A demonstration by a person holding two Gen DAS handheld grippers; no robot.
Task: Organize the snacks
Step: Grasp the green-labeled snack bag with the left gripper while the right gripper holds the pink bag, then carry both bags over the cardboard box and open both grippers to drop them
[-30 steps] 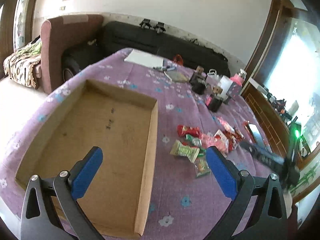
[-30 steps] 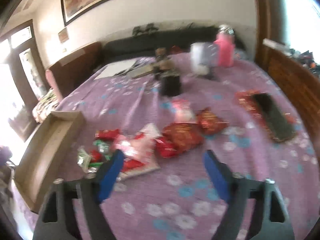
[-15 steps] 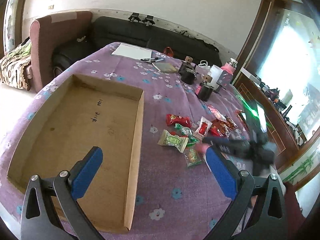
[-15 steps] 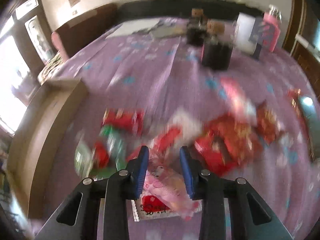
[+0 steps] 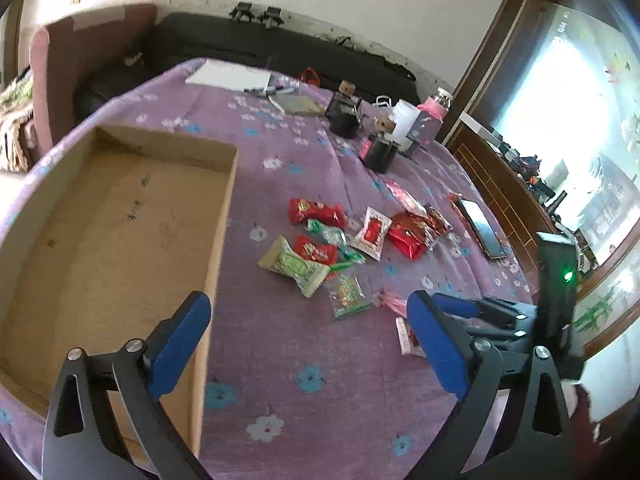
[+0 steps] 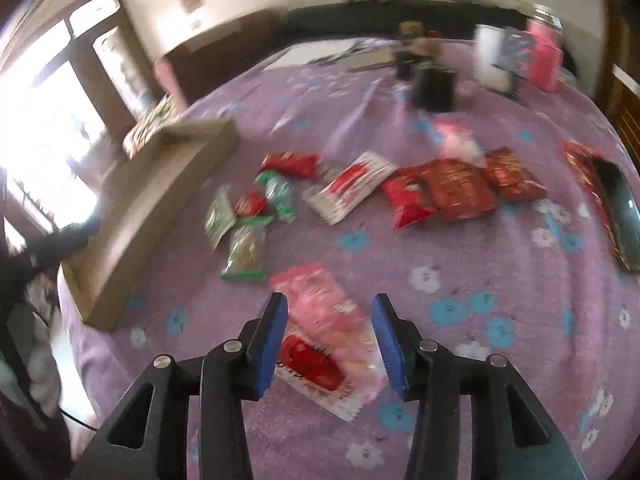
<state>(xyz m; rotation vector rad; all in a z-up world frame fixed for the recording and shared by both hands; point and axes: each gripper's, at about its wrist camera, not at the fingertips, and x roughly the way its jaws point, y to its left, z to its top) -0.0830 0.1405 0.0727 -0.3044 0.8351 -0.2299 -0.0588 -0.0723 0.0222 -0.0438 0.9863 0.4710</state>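
the right gripper [image 6: 330, 338] has its jaws spread on either side of a pink snack packet [image 6: 326, 322] with a red label, lying flat on the purple flowered tabletop [image 6: 460, 264], apart from the scattered red and green snacks [image 6: 440, 190]. the left gripper [image 5: 308, 344], jaws spread wide, hovers beside the cardboard box [image 5: 120, 216].
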